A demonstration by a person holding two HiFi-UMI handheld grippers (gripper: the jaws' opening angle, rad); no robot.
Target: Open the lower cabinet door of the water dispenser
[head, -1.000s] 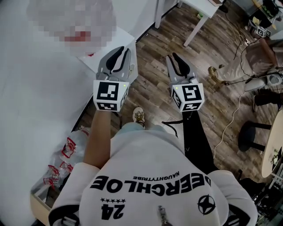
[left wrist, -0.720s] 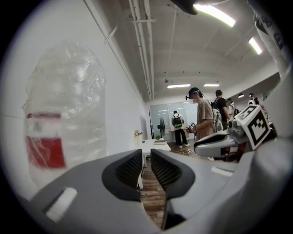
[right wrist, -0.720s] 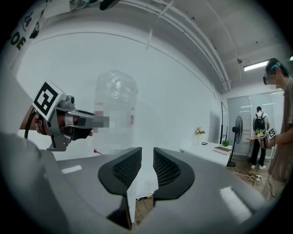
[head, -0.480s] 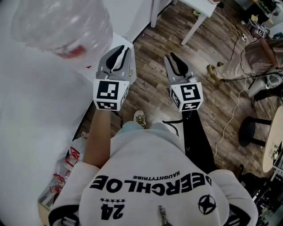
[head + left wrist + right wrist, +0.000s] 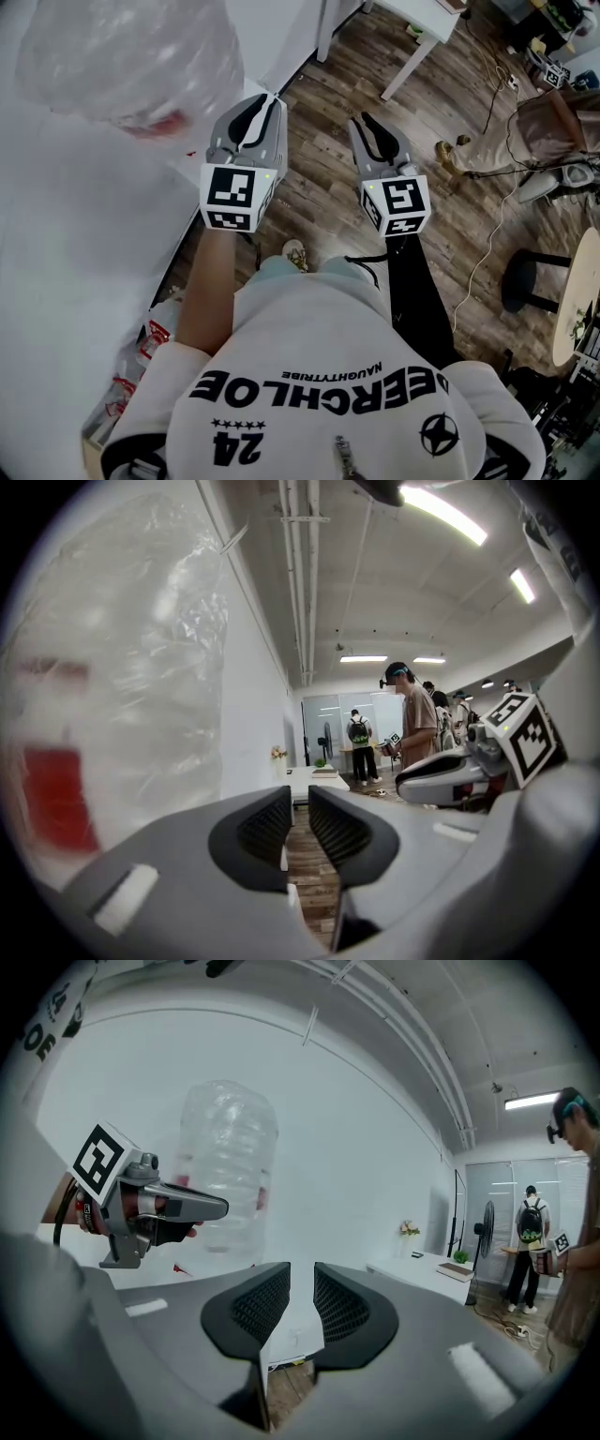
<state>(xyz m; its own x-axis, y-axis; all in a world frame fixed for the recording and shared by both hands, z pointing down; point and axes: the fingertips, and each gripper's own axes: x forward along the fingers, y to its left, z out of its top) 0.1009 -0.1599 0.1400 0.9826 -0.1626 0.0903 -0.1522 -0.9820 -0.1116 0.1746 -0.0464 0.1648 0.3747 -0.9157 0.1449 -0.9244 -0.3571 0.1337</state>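
An open lab-like office: white tables (image 5: 427,11), plank floor (image 5: 319,187), trailing cables (image 5: 487,257), ceiling strip lights (image 5: 448,513).

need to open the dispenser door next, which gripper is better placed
Left, probably: the left gripper is right beside the bottle, the right gripper farther out over the floor. Both are open and empty. The door is not in view.

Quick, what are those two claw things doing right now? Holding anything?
Left gripper: open by a narrow gap, nothing between the jaws.
Right gripper: open by a narrow gap, nothing between the jaws.
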